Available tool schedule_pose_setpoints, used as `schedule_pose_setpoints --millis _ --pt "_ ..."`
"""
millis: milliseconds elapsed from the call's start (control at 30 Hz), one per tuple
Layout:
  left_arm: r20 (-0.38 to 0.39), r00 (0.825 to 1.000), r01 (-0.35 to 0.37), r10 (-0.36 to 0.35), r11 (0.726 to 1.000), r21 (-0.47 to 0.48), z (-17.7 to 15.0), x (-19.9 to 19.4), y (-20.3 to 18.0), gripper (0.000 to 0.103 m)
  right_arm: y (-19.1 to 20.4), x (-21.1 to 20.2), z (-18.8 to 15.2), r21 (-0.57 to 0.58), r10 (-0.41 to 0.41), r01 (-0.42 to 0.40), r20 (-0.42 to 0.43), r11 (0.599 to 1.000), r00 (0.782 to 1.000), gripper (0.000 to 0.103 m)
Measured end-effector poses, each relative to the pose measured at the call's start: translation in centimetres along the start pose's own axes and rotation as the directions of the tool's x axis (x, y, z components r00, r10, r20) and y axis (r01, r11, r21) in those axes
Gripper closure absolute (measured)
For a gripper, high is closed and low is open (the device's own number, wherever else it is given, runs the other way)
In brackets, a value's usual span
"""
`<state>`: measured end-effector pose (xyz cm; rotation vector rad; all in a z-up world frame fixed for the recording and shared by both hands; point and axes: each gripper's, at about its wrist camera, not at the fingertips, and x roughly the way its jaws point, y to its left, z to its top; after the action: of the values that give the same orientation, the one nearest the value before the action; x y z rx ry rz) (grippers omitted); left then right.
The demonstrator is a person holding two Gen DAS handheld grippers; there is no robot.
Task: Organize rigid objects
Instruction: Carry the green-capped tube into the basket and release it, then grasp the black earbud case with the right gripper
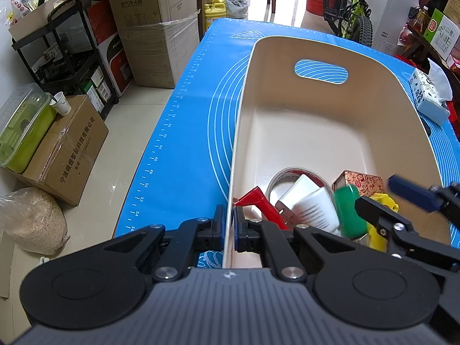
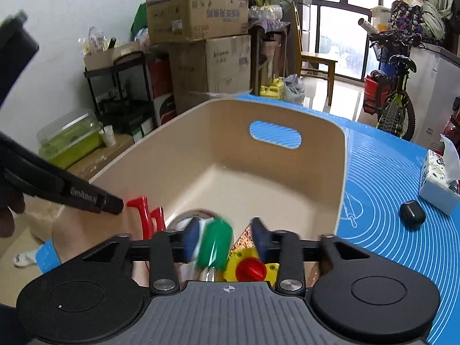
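A cream plastic bin stands on the blue mat. My left gripper is shut on the bin's left wall near its near corner. Inside lie a red clamp, a white block, a tape roll, a patterned box and a yellow piece. A green object, blurred by motion, sits between the open jaws of my right gripper, touching neither pad. The right gripper hovers over the bin, above the yellow piece with a red knob.
A tissue box and a small black object lie on the mat right of the bin. Cardboard boxes, a black shelf and a green container crowd the floor to the left. A bicycle stands beyond the table.
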<state>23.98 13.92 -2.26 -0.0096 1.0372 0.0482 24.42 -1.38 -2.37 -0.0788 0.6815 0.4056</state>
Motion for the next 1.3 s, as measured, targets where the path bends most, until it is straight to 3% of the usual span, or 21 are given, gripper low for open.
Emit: schedule_pose_setpoints --millis 233,533,700,833,1100,1300 --pt "-0.001 1.000 -0.001 0.001 1.000 0.002 0.1 0.1 0.0 0.096 -3.5 -1.8 1.5 0.096 -0.053 0.044 0.095 0.994 0.994 0.041" --pt "-0.003 1.000 -0.005 0.005 1.000 0.010 0.1 0.0 -0.1 0.096 -11.5 -2.5 2.1 0.180 -0.249 0.222 0.144 0.958 0.958 0.024" --pt "-0.005 1.000 -0.010 0.010 1.000 0.018 0.0 0.0 -0.4 0.096 -16.0 0.6 1.0 0.157 -0.332 0.318 0.066 0.935 0.941 0.020" --pt "-0.006 1.000 -0.012 0.012 1.000 0.022 0.1 -0.1 -0.5 0.096 -18.6 3.3 -0.9 0.161 -0.350 0.342 0.025 0.926 0.936 0.019" --pt "-0.013 1.000 -0.004 0.004 1.000 0.026 0.2 0.0 -0.4 0.096 -21.8 7.2 -2.7 0.170 -0.430 0.421 0.018 0.891 0.903 0.019" --pt "-0.013 1.000 -0.010 0.010 0.999 0.030 0.4 0.1 -0.6 0.096 -23.4 9.9 -2.9 0.203 -0.444 0.437 -0.008 0.876 0.896 0.019"
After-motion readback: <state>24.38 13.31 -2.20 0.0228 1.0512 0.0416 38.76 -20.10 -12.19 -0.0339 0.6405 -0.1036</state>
